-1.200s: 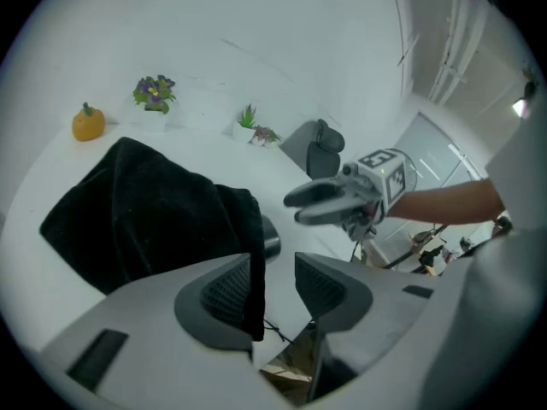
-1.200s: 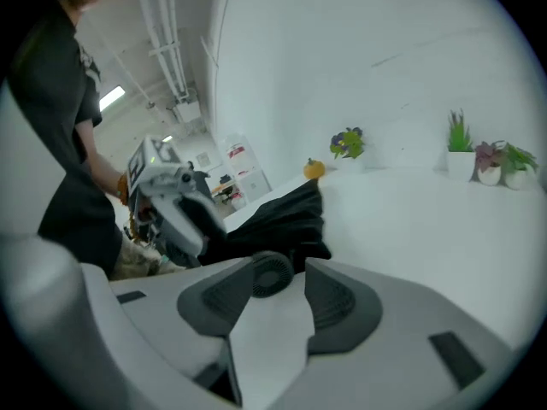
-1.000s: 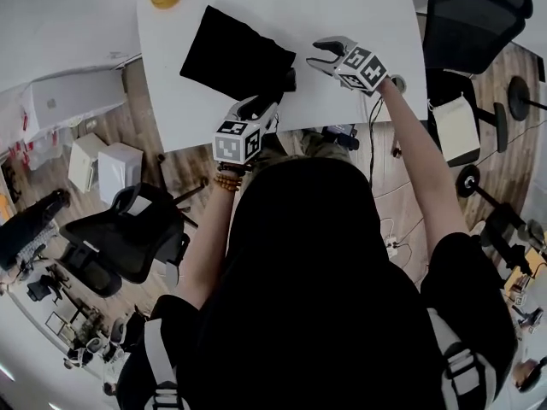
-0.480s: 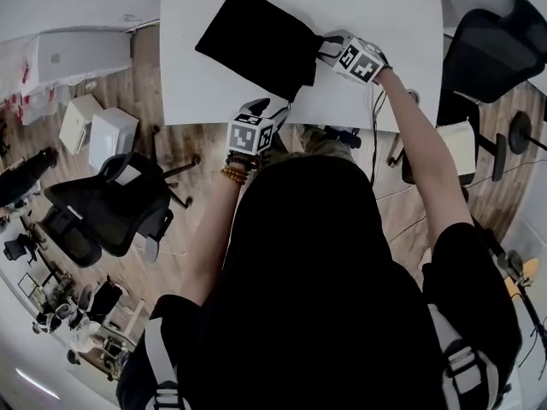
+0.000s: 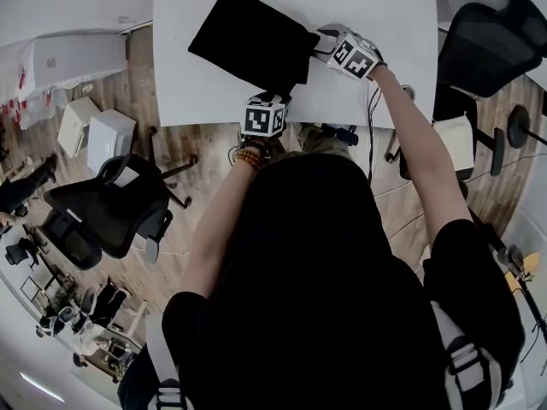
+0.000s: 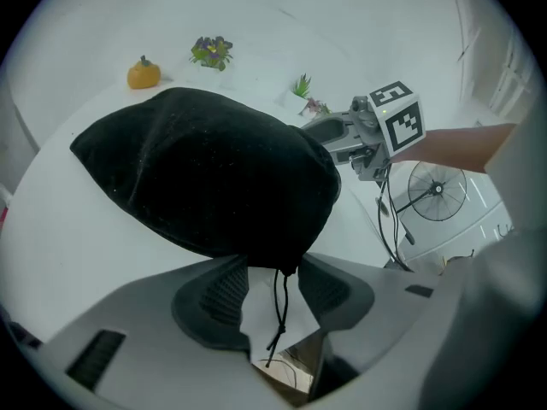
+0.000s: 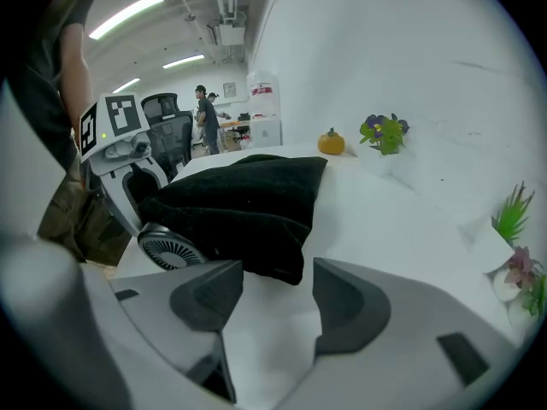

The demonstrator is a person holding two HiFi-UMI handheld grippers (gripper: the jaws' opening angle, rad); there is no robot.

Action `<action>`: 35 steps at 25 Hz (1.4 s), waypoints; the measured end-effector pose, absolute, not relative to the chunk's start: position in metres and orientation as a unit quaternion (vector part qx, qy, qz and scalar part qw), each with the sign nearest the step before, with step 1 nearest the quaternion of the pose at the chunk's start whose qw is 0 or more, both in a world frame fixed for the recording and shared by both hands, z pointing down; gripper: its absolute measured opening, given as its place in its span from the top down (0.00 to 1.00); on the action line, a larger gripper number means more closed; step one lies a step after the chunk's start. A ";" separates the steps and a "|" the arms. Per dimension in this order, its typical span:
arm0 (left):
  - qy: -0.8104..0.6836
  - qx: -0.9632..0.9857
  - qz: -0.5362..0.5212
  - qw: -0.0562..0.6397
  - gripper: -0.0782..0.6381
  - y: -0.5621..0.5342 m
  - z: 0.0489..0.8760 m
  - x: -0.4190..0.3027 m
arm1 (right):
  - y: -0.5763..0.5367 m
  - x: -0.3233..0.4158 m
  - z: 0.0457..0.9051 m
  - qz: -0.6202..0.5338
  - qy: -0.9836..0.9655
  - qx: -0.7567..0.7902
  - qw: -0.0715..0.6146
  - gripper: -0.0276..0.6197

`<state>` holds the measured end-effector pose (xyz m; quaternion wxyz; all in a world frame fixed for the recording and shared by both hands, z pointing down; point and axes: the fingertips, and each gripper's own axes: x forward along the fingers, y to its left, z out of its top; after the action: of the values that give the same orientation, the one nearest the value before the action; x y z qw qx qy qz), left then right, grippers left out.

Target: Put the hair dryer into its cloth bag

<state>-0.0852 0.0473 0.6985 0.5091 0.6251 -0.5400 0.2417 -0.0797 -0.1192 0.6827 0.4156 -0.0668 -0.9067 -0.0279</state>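
Observation:
The black cloth bag point(image 5: 252, 37) lies bulging on the white table point(image 5: 197, 92). The hair dryer's round grille point(image 7: 171, 248) pokes out of the bag's near end. My left gripper point(image 5: 278, 95) is at that end. Its jaws have just been opening; the bag's puckered mouth point(image 6: 273, 259) and the drawstring point(image 6: 278, 310) lie loose between them in the left gripper point(image 6: 265, 284) view. My right gripper point(image 5: 320, 45) is by the bag's right corner point(image 7: 286, 267). The right gripper point(image 7: 273, 293) has also just been opening its jaws, and nothing lies between them.
At the table's far side stand an orange ornament point(image 6: 144, 73) and small potted flowers point(image 6: 212, 51), with another plant point(image 7: 511, 216) at the right. The table's near edge point(image 5: 222, 125) is under my left gripper. Office chairs point(image 5: 111, 216) point(image 5: 491, 45) stand on the floor.
My left gripper has moved in to the bag's near end and rolled so its marker cube faces up. The right gripper has come up against the bag's right corner.

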 end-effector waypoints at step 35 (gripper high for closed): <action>-0.528 0.719 0.078 0.445 0.84 0.033 0.577 -0.151 | -0.065 -0.027 0.605 0.242 -0.926 0.031 0.288 0.90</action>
<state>-0.1506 0.0332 0.5774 0.4451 0.7193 -0.5277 0.0782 -0.0266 -0.0652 0.6046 0.2878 0.0311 -0.9261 0.2417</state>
